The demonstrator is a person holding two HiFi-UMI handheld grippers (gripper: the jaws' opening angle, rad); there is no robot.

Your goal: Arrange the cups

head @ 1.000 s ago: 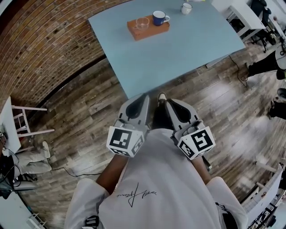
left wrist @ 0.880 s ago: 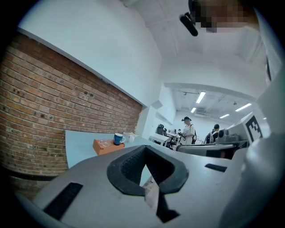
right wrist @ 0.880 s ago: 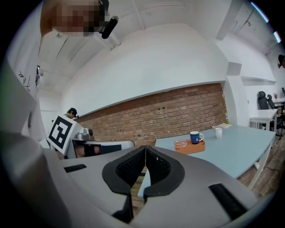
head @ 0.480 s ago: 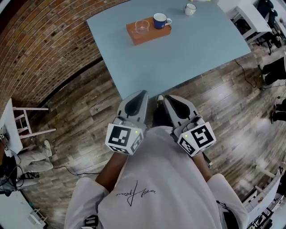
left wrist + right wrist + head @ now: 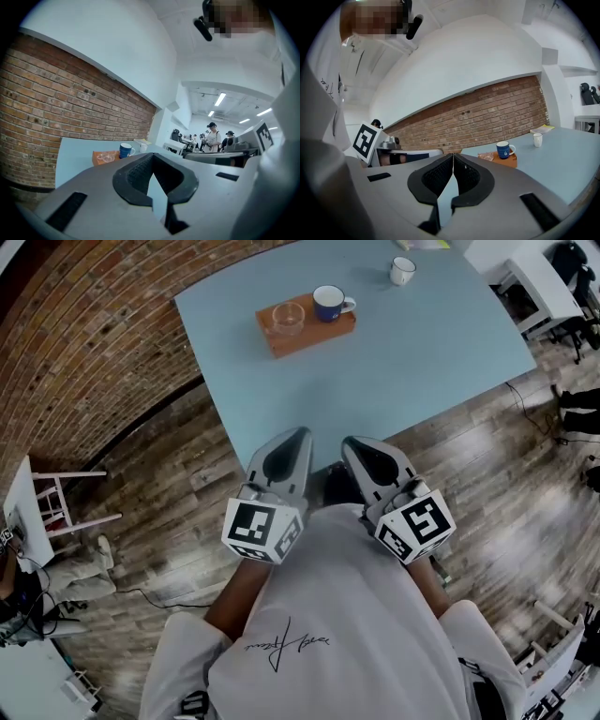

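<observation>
left hand-held gripper (image 5: 301, 433) is seen closed, empty | right hand-held gripper (image 5: 349, 441) is seen closed, empty | blue cup (image 5: 328, 304) and glass cup (image 5: 287, 319) are set on orange tray (image 5: 309, 332), white cup (image 5: 402, 271) apart, on counter (image 5: 394, 362)

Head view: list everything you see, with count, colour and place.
table: one, light blue, ahead
board: one, orange-brown, on the table
mug: one, blue, on the board's right end
glass cup: one, clear, on the board's left end
small cup: one, white, on the table, right of the board
brick wall: one, red-brown, left of the table
floor: one, grey-brown wood, around the table
stool: one, white, far left
shirt: one, white, on the person
left gripper: one, grey, shut, empty, before the table
right gripper: one, grey, shut, empty, beside the left
</observation>
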